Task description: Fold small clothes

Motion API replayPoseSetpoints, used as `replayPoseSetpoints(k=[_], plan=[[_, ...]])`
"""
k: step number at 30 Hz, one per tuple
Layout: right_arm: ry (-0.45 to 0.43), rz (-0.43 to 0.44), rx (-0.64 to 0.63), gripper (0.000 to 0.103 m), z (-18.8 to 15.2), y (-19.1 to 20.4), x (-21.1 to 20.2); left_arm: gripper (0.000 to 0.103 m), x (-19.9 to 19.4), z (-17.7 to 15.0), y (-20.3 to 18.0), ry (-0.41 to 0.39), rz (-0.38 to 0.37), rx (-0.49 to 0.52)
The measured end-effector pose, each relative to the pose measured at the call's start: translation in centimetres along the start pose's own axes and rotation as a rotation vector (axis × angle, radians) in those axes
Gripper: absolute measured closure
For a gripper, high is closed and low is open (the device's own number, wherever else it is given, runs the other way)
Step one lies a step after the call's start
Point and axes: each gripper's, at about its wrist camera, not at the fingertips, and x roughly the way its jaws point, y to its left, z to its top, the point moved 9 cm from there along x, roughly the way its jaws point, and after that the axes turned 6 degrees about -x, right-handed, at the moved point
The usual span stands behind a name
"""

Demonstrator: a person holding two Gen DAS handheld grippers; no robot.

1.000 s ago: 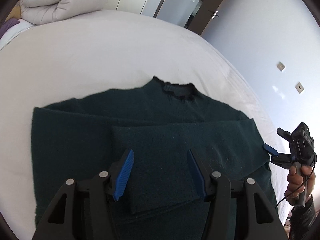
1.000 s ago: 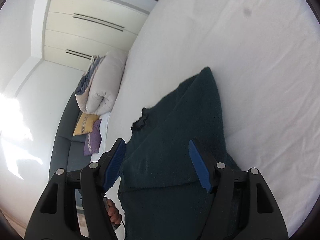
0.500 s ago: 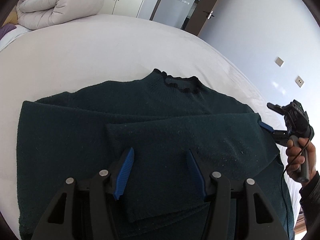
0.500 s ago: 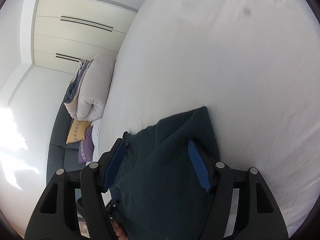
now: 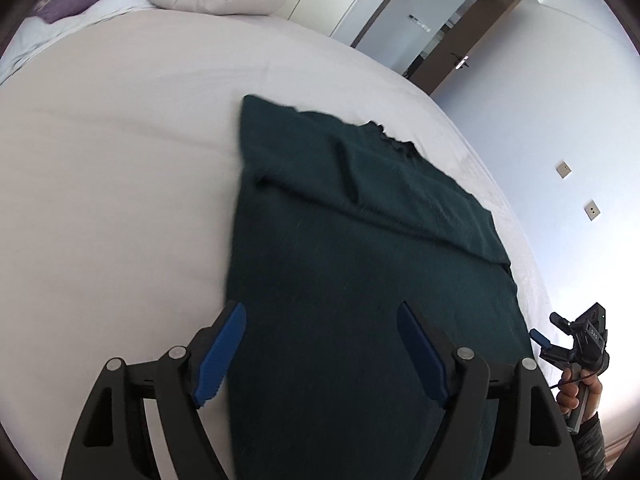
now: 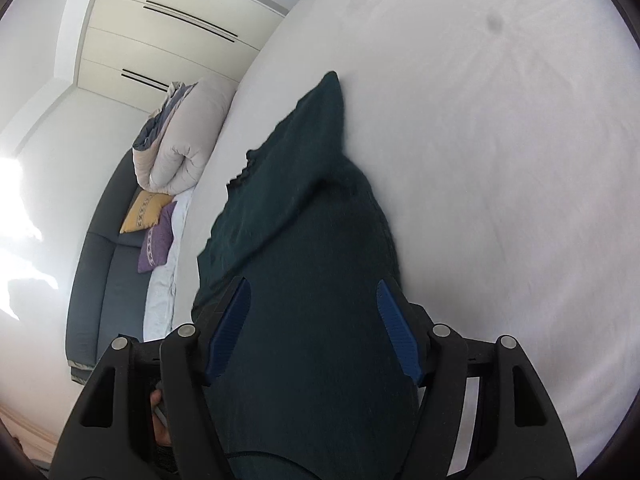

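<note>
Left claw [image 5: 320,354] just spread wide, empty, right claw [image 6: 314,326] agape over dark green sweater [image 5: 360,260], hem cut off, pics blurry

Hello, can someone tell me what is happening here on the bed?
A person is folding a dark green sweater on a white bed, with a handheld gripper in each hand. The sweater lies flat, its sleeves already folded across the body. The left gripper has just been opening its jaws and hangs over the sweater's lower part without pinching it. The right gripper is open over the sweater's other side. Neither holds cloth now.
</note>
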Motion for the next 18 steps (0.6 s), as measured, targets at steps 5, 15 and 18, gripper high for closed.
replayPoseSetpoints(k=[5, 15, 18], plan=[[0.045, -0.060, -0.037, 0.038, -7.5, -1.0, -4.5, 0.023, -4.0, -7.0, 3.4, 0.079, -0.022, -0.086], [0.055, -0.055, -0.002, 0.038, -14.9, -3.4, -11.3, 0.025, -6.7, -12.0, 4.1, 0.171, -0.096, -0.123], [0.066, -0.055, 0.002, 0.038, -15.7, -3.6, -12.2, 0.027, -6.6, -12.9, 3.5, 0.226, -0.106, -0.104]])
